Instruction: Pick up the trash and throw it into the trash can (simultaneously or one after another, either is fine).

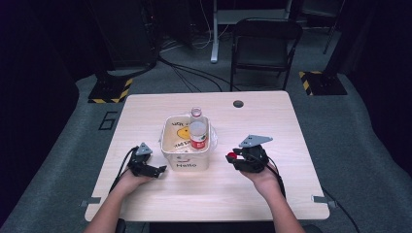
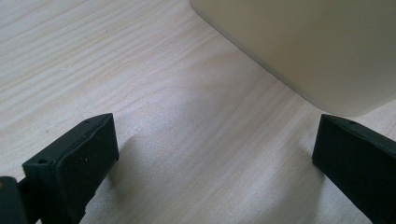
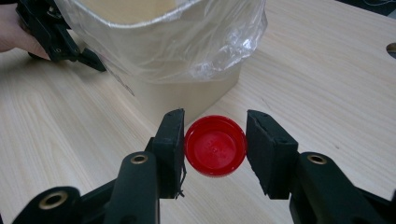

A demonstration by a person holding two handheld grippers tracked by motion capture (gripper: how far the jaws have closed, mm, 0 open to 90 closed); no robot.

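Right gripper [image 3: 215,140]: fingers clamped on red bottle cap [image 3: 215,145]
Left gripper [image 2: 215,154]: fingers spread, nothing between, beside bin [image 2: 317,46]
Bottle [image 1: 198,131]: uncapped, in bin

The counter [image 1: 272,184] is a light wooden top with thin grain lines running along it. It has rounded corners and a small dark round hole [image 1: 238,103] near its far edge. Two little grey clips sit at its near edge, one at each side. A cream tub [image 1: 187,162] stands right on the counter, close to the middle. The tub has a clear plastic bag [image 3: 219,51] lining it, and the bag folds out over the rim. The word "Hello" is printed on the tub's near wall. The wood around the tub is bare, with soft shadows on it. The counter stands on a grey carpet floor [image 1: 350,145]
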